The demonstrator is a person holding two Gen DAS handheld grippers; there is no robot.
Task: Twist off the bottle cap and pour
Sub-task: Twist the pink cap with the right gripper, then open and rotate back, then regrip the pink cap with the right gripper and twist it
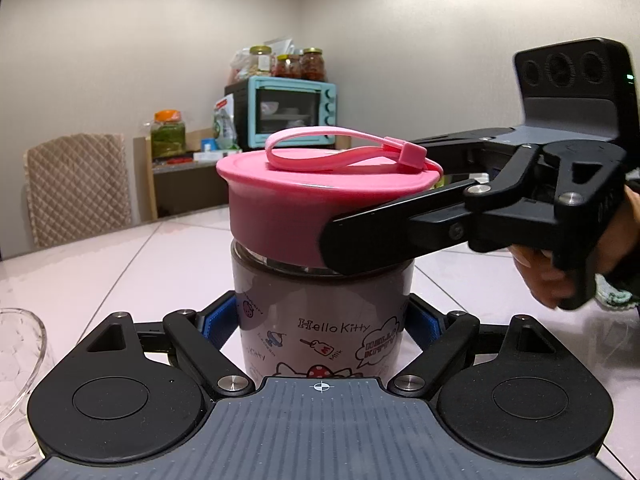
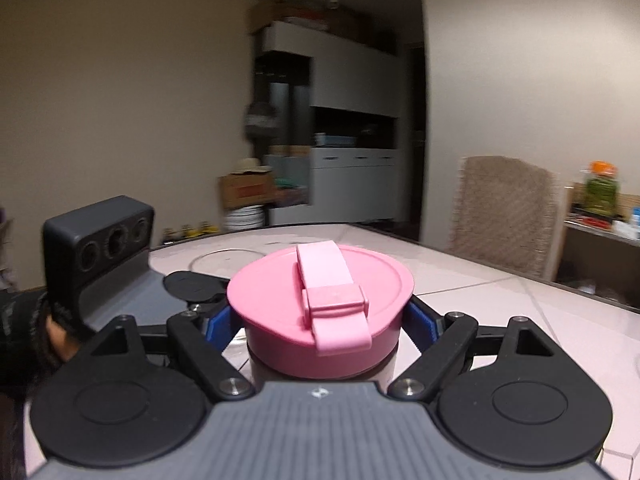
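A Hello Kitty bottle [image 1: 320, 320] with dark contents stands upright on the pale tiled table [image 1: 120, 264]. It has a wide pink cap [image 1: 280, 208] with a pink strap [image 1: 332, 148]. My left gripper [image 1: 322, 326] is shut on the bottle's body, blue pads on both sides. My right gripper [image 2: 320, 320] is shut on the pink cap [image 2: 320, 304], its blue pads pressed on the cap's sides; it reaches in from the right in the left wrist view [image 1: 400, 228]. The cap sits slightly tilted on the bottle's neck.
A clear glass bowl [image 1: 20, 360] stands at the left edge of the table, close to my left gripper. A quilted chair [image 1: 76, 188] stands behind the table. A teal toaster oven [image 1: 288, 112] and jars sit on a shelf further back.
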